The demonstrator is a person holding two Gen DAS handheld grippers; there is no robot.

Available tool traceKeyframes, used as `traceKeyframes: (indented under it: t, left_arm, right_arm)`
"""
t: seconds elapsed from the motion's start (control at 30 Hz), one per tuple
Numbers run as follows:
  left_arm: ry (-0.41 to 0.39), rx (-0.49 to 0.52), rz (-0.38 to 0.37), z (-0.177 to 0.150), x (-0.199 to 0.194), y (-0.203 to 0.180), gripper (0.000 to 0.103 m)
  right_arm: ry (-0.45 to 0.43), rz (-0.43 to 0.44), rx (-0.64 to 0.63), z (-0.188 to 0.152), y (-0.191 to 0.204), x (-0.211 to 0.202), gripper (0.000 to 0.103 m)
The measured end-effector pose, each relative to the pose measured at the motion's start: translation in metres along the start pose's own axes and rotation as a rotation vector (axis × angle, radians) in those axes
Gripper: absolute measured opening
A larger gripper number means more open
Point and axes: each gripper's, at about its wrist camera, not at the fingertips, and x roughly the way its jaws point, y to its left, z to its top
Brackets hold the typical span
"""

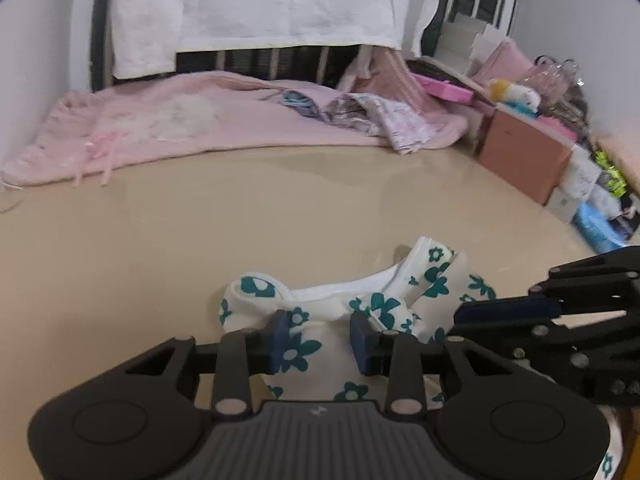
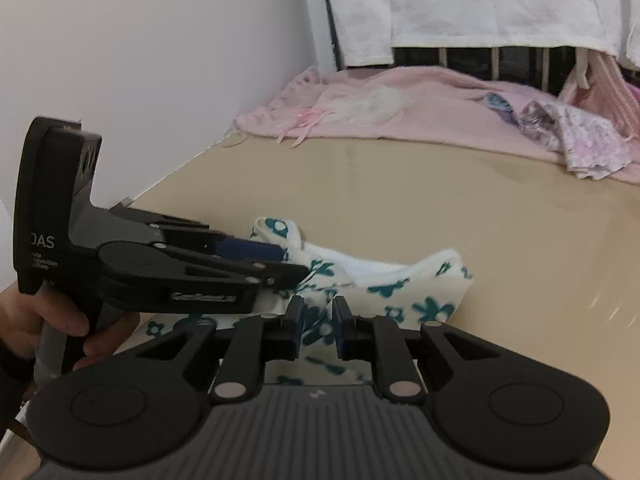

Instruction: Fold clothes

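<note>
A small white garment with teal flowers (image 1: pixel 320 316) lies bunched on the beige table (image 1: pixel 240 220), near its front edge. My left gripper (image 1: pixel 320 340) has its blue pads on either side of a fold of the cloth, a wide gap between them. My right gripper (image 2: pixel 316 324) is nearly closed, its pads pinching a bunch of the same garment (image 2: pixel 400 280). In the right wrist view the left gripper (image 2: pixel 276 264) comes in from the left over the garment. In the left wrist view the right gripper (image 1: pixel 472 316) comes in from the right.
A pink blanket (image 1: pixel 200 120) with patterned clothes (image 1: pixel 380 120) lies at the back of the table. A white cloth (image 1: pixel 260 4) hangs behind it. Boxes and clutter (image 1: pixel 528 148) stand at the right. A white wall (image 2: pixel 140 80) runs along the left.
</note>
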Motion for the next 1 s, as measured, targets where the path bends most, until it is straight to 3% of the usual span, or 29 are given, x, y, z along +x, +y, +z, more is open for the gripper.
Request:
traceKeyframes:
  t: [0.1,0.17,0.27,0.33,0.37,0.4,0.43,0.53,0.67,0.73,0.8,0.93,1.0]
  left_arm:
    - [-0.049,-0.061,-0.017,0.004,-0.016,0.015,0.037]
    - [-0.09,-0.11,0.006,0.004,-0.03,0.028,0.048]
    - [-0.073,-0.127,0.021,0.008,-0.032,0.037,0.049]
    - [-0.048,-0.127,0.015,0.011,-0.023,0.036,0.043]
    - [-0.045,-0.126,0.003,0.013,-0.019,0.034,0.03]
    - [-0.043,-0.125,-0.008,0.014,-0.015,0.032,0.011]
    - [-0.04,-0.124,-0.019,0.015,-0.011,0.03,0.005]
    - [-0.036,-0.114,-0.043,0.019,0.0,0.022,0.007]
    - [0.018,-0.058,0.017,0.02,0.019,0.007,0.006]
    - [0.01,-0.096,-0.005,0.02,0.012,0.014,0.009]
    - [-0.064,-0.157,-0.063,0.017,-0.011,0.028,0.017]
    - [-0.136,-0.156,-0.055,0.012,-0.049,0.039,0.023]
    - [-0.09,-0.114,-0.082,0.008,-0.047,0.036,0.023]
  right_arm:
    - [0.056,-0.008,0.009,-0.006,-0.005,0.017,0.014]
    - [0.02,0.004,0.01,-0.007,-0.008,0.008,0.015]
    - [-0.051,-0.048,0.093,0.001,-0.031,-0.007,0.02]
    - [-0.056,-0.091,0.166,0.007,-0.051,-0.004,0.02]
    - [-0.038,-0.096,0.196,0.009,-0.06,0.003,0.02]
    - [-0.021,-0.084,0.206,0.008,-0.062,0.01,0.02]
    - [-0.005,-0.073,0.216,0.007,-0.065,0.017,0.02]
    - [0.004,-0.053,0.152,0.005,-0.053,0.025,0.014]
    - [0.007,-0.123,0.056,0.007,-0.038,0.038,0.013]
    - [0.003,-0.151,0.042,0.01,-0.036,0.03,0.014]
    - [-0.065,-0.139,0.031,0.012,-0.036,0.01,0.014]
    - [-0.122,-0.052,-0.024,0.011,-0.025,-0.025,0.014]
    - [-0.117,0.006,-0.085,0.002,-0.016,-0.033,0.016]
